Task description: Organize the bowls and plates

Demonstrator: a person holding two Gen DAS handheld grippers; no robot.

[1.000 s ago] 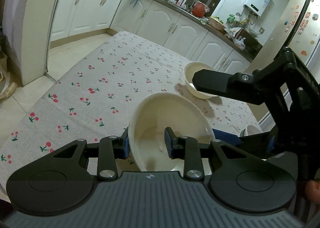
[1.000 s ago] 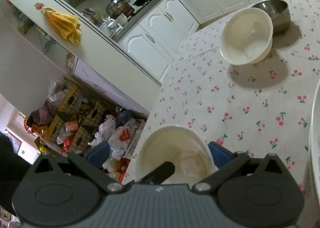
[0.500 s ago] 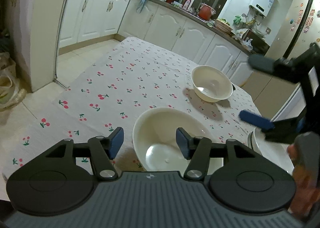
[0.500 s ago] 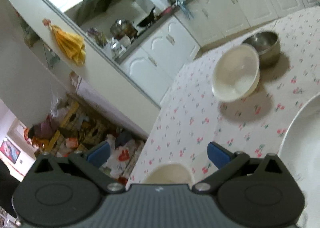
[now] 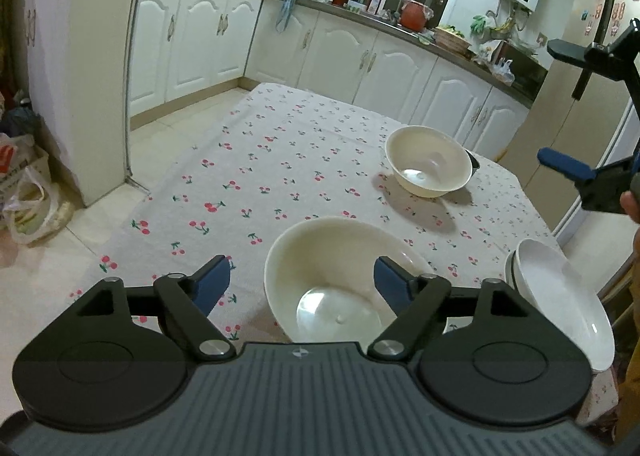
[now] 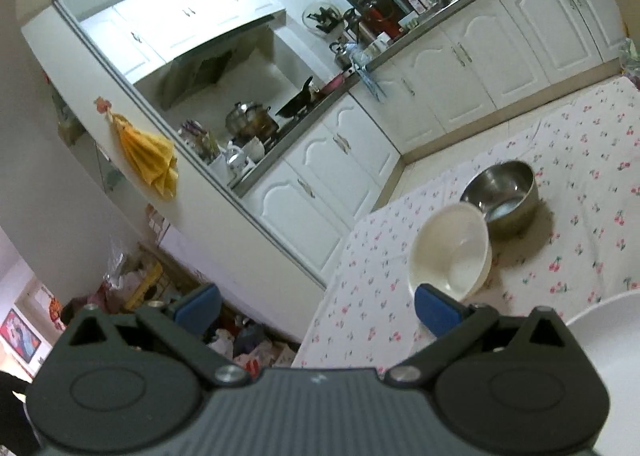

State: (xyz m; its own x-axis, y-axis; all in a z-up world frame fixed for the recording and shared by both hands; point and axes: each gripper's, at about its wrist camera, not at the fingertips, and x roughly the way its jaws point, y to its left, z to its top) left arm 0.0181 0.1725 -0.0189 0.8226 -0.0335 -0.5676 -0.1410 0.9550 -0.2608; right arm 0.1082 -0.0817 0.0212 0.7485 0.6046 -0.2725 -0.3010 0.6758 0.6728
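A cream bowl [image 5: 340, 276] rests on the cherry-print tablecloth [image 5: 280, 159] right in front of my left gripper [image 5: 302, 284]. Its jaws are opening wide; the bowl's left rim lies between the blue pads, which do not touch it. A second cream bowl [image 5: 428, 161] [image 6: 450, 252] stands farther back, beside a steel bowl [image 6: 500, 195]. Stacked white plates [image 5: 560, 296] [image 6: 608, 336] lie at the table's right edge. My right gripper [image 5: 560, 107] [image 6: 318, 310] hovers open above the right side, holding nothing.
White kitchen cabinets [image 5: 344, 55] and a cluttered counter line the far wall. Bags [image 5: 28, 199] lie on the floor left of the table. A hand [image 5: 632, 207] holds the right gripper by the fridge [image 5: 592, 55].
The left jaws let go of the near bowl's rim and spread wide; the bowl now lies flat. The right gripper rose and drew away to the right, losing the near bowl from its view.
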